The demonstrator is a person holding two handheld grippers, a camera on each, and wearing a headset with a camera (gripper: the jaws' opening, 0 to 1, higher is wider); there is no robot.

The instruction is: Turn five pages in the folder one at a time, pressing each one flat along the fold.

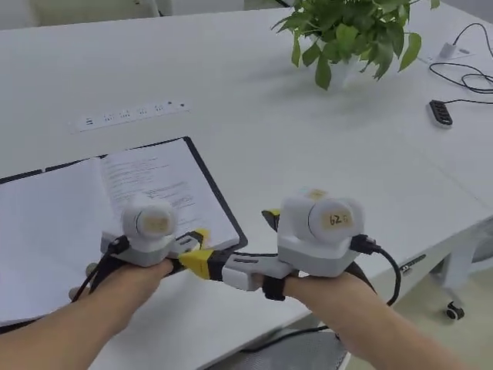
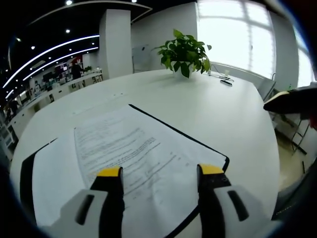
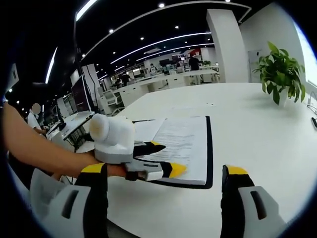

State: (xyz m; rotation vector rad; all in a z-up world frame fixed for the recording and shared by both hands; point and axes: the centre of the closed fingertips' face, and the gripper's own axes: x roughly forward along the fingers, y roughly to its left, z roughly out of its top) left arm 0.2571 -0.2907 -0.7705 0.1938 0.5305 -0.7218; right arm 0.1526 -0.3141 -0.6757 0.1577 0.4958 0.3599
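One desk [image 1: 308,154] carries everything. On it lies one folder [image 1: 217,193], open so that two pages face up: one blank page [image 1: 46,223] and one printed page [image 1: 162,185]. There are two power strips, one white [image 1: 131,114] and one black [image 1: 441,112], and one potted plant [image 1: 350,35]. Two grippers are over the desk, a left gripper [image 2: 161,171] and a right gripper [image 3: 165,169], each with two yellow-tipped jaws, four in all.
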